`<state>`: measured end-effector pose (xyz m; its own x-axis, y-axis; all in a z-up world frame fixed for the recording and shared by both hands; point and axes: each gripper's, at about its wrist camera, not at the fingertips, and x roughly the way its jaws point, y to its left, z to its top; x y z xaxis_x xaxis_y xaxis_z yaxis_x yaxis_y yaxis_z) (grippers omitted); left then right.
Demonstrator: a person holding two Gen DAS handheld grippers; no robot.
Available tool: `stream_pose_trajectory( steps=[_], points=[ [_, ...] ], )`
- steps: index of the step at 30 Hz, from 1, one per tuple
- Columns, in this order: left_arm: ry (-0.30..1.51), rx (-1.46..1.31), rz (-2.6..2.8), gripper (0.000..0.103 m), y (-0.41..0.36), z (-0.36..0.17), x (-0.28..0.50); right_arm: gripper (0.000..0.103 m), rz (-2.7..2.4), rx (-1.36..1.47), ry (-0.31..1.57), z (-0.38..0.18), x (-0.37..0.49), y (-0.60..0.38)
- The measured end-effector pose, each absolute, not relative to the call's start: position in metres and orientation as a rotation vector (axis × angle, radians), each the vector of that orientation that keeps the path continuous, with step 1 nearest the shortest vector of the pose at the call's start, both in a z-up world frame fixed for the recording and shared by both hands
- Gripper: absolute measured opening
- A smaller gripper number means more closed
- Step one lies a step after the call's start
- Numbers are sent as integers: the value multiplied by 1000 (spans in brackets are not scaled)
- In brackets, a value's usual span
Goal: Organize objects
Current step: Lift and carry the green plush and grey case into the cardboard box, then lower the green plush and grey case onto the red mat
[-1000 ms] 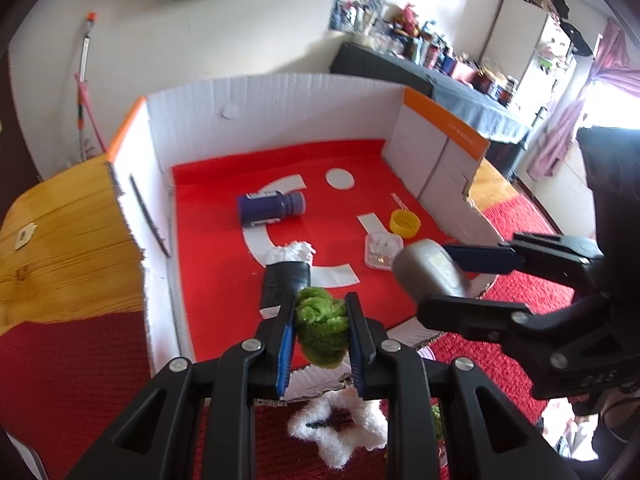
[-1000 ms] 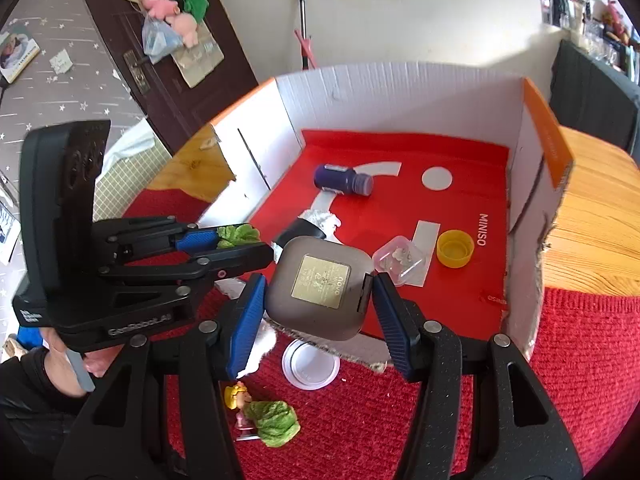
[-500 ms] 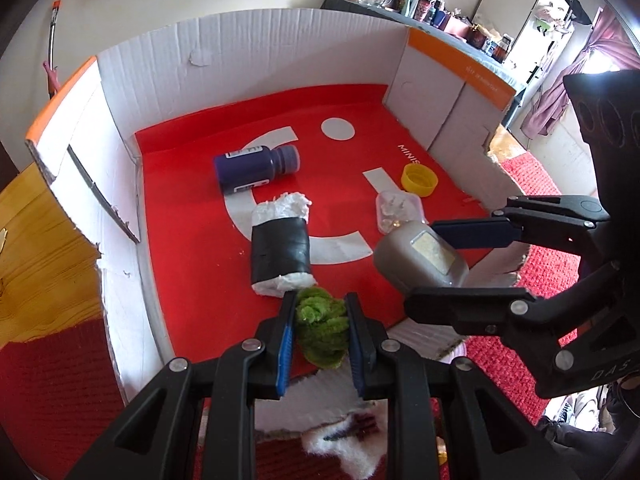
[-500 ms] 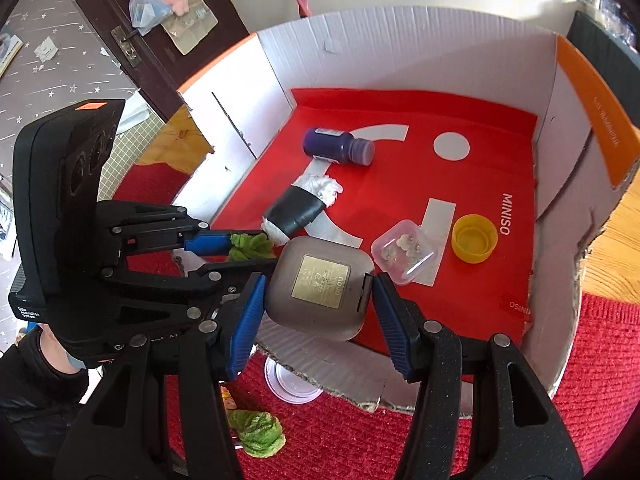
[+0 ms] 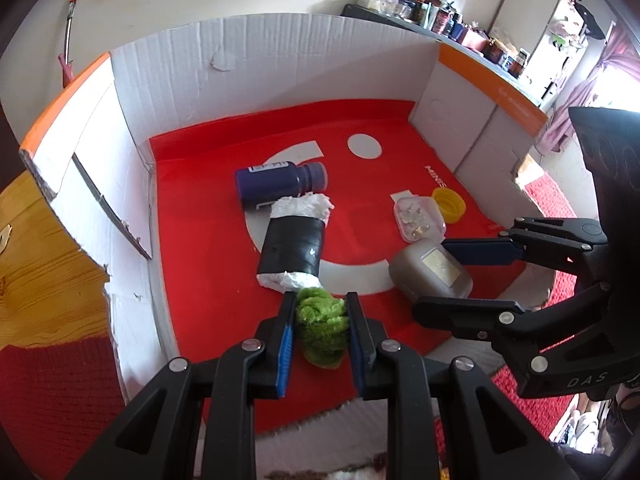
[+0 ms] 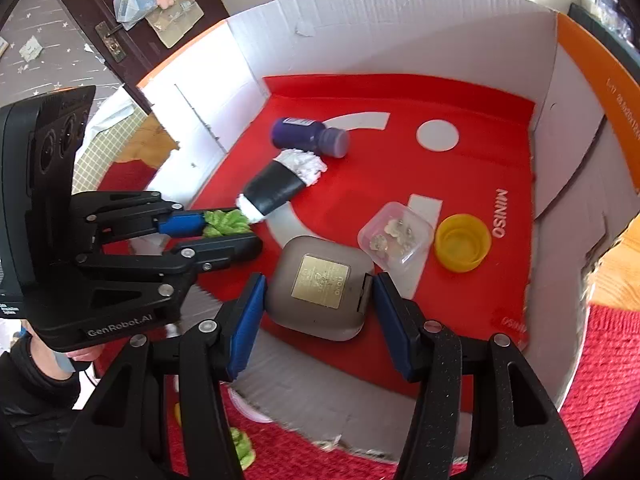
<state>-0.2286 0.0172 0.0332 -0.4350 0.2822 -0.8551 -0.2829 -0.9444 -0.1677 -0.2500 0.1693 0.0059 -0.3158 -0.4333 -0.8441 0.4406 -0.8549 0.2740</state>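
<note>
Red is the floor of the cardboard box [image 5: 256, 80], and both grippers are over its near part. The left gripper [image 5: 320, 320] is closed on a green fuzzy piece [image 5: 322, 328], pressed between its two blue pads; the piece hangs just above the red floor, close to the near wall, and its far side is touching or almost touching the white end of a black roll [image 5: 294, 246]. The right gripper [image 6: 316, 304] holds a grey square case [image 6: 320, 292] with a gold label on top, one pad on each side. The case is low over the floor near the front edge, just beside a small clear container [image 6: 396, 236] with small pieces inside.

Next to that container lies a yellow cap [image 6: 462, 242]. Behind the roll a dark blue bottle [image 5: 280, 184] lies on its side, touching the roll's far white end. The box stands on a red carpet [image 6: 592, 384], and a wooden surface [image 5: 44, 264] is at its left side.
</note>
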Motion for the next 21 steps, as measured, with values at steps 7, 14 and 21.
stream_pose_trajectory(
  steps=[7, 14, 21],
  points=[
    [-12, -1414, 2461, 24, 20, 31, -236, 53, -2263, 1376, 65, 7, -254, 177],
    [36, -1381, 2534, 24, 25, 28, -237, 53, -2321, 1356, 104, 8, -257, 182],
    [93, -1341, 2587, 24, 32, 26, -233, 53, -2340, 1345, 142, 8, -256, 179]
  ],
)
